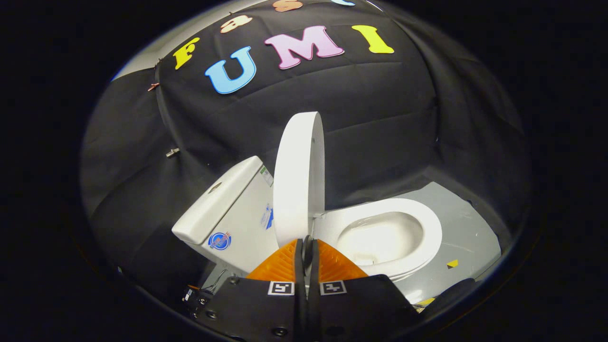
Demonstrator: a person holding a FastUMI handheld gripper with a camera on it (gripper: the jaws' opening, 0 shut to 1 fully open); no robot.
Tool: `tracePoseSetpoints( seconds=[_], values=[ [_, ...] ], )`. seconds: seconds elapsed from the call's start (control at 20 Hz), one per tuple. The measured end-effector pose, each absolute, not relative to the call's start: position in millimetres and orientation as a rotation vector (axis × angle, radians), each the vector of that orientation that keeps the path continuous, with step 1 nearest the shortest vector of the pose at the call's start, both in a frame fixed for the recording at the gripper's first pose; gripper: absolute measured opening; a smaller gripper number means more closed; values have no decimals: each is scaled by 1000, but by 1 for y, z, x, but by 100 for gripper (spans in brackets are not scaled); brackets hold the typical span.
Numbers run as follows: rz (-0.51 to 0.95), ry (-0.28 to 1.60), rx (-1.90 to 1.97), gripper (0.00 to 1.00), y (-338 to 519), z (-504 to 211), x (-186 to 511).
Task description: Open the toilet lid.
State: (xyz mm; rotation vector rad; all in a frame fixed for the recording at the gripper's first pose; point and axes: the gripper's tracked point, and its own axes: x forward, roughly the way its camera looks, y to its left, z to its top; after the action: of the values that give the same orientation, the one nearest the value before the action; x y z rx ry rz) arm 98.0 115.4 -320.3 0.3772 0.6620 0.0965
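One cistern [228, 209] at ten o'clock from the fingers. One toilet lid [298, 178] raised upright, just ahead at twelve. One open seat and bowl [387, 237] at two. Fingers [306, 251] pressed together, holding nothing.

No wording can be read anywhere. Beyond the fingers, the tank [228, 213] carries a round blue sticker [219, 241] low on its side, a blue mark [268, 218] nearer the lid [298, 180], and a small label [266, 175] near its top, perhaps printed, all too small to make out. The gripper [307, 247] bears two square coded tags [281, 288], without letters.
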Motion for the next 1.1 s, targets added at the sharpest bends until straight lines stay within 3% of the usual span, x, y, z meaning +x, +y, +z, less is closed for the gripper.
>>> tracePoseSetpoints(
  seconds=[1.1],
  values=[
    [283, 656, 303, 5, 216, -317, 108]
  ],
)
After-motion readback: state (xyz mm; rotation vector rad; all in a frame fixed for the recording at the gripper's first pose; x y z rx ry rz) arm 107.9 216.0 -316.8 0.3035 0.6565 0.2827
